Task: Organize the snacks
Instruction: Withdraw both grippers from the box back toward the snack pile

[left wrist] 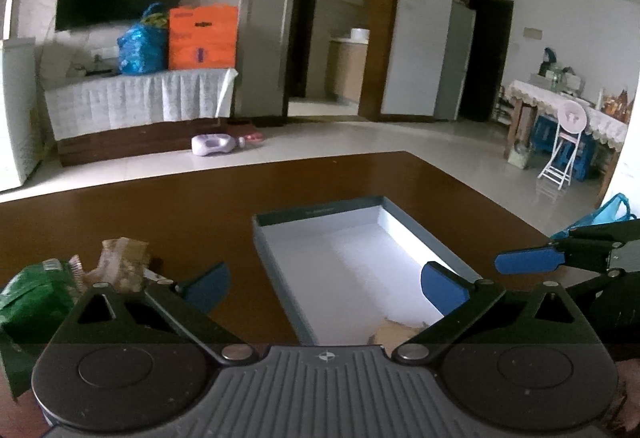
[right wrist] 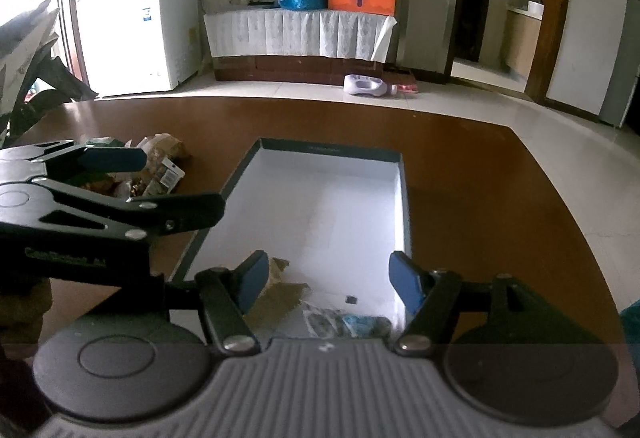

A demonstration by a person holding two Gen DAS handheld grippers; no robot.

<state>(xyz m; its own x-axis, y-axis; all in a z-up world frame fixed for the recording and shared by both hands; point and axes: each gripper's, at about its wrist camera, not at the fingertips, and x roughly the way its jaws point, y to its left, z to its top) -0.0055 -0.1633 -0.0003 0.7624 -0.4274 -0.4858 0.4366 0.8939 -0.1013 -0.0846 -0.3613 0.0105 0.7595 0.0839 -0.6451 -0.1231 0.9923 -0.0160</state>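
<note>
Left claw [left wrist: 326, 288] spread wide, nothing between its blue pads, above the near left corner of the shallow grey cardboard box with white inside [left wrist: 320, 212]. Right claw [right wrist: 328, 280] partly open, empty, over the box's [right wrist: 404, 198] near end. Box sits on the glossy brown wooden counter [right wrist: 480, 174]. Inside the box at the near end: tan crinkled snack packet [right wrist: 284, 290] and clear-and-blue wrapped snack packet [right wrist: 348, 320], lying beside each other, under the right claw. Loose pile of snacks on the counter left of the box: green foil bag [left wrist: 28, 294], brownish crumpled wrapper [left wrist: 124, 258]. Right claw visible at the right edge of the left view [left wrist: 532, 262]; left claw at the left of the right view [right wrist: 176, 184].
</note>
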